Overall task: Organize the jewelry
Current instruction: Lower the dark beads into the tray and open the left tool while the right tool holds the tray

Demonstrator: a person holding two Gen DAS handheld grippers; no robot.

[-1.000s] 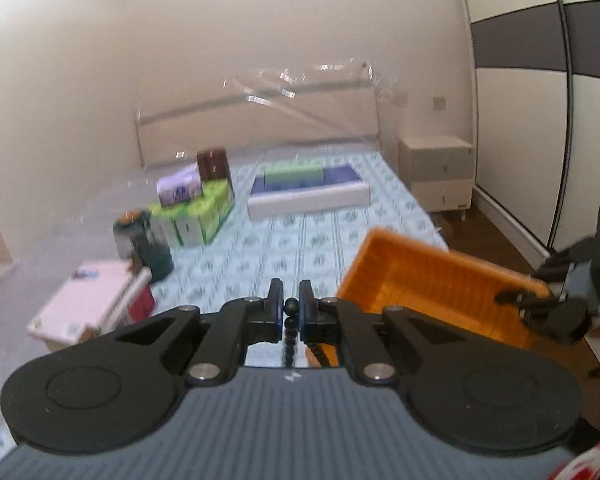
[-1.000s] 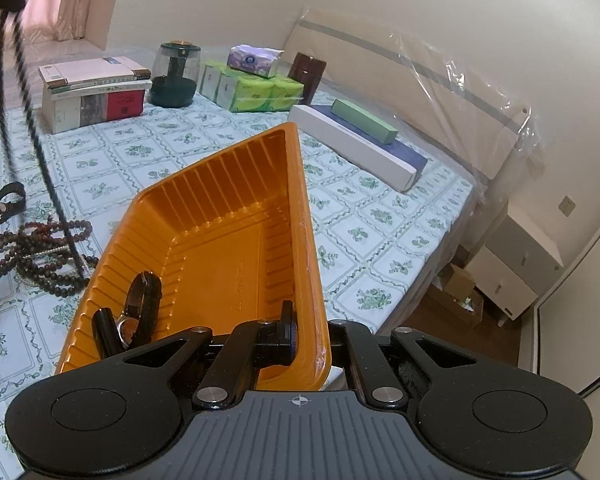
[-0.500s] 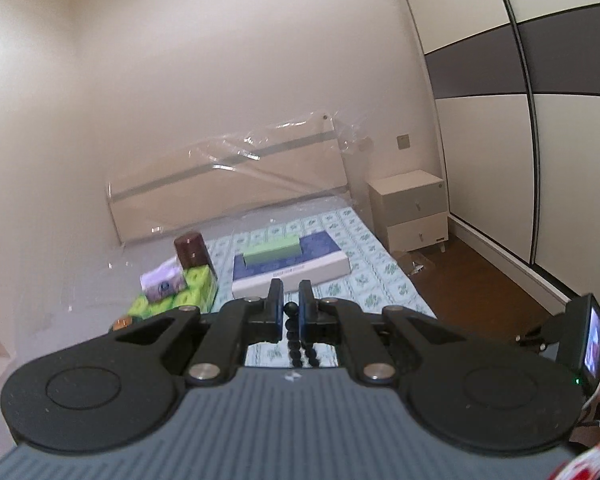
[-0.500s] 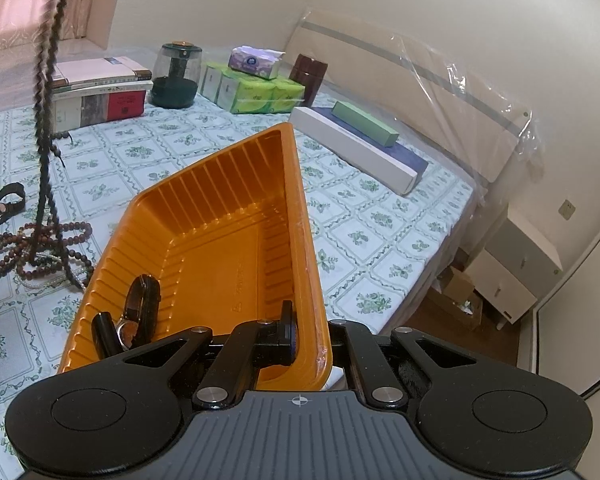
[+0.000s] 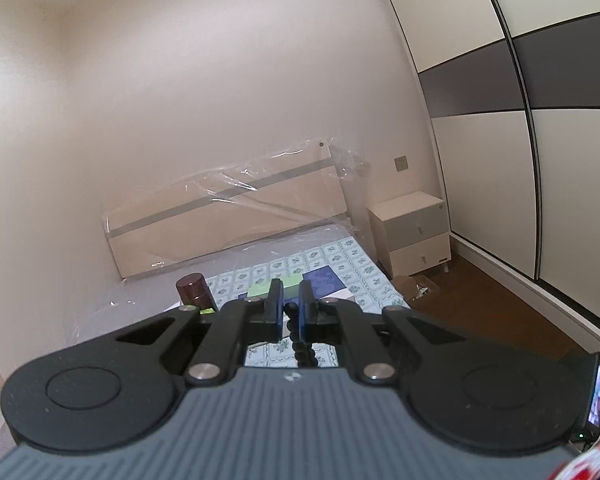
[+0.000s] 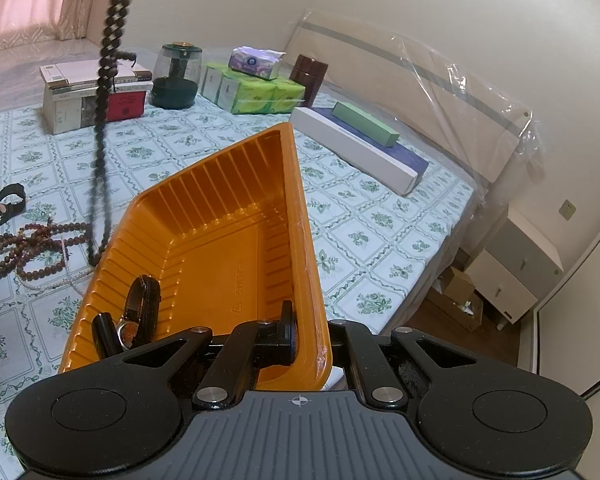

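left gripper (image 5: 290,307): clamping the top of a long dark-brown wooden bead strand (image 6: 105,92).
strand axis: hanging vertical, lower end sitting just beside the left rim of the ribbed orange plastic tray (image 6: 300,216), over the bed.
right gripper (image 6: 306,334): pinching the tray's near right corner.
next, likely: carrying the strand right, then lowering it inside the tray.
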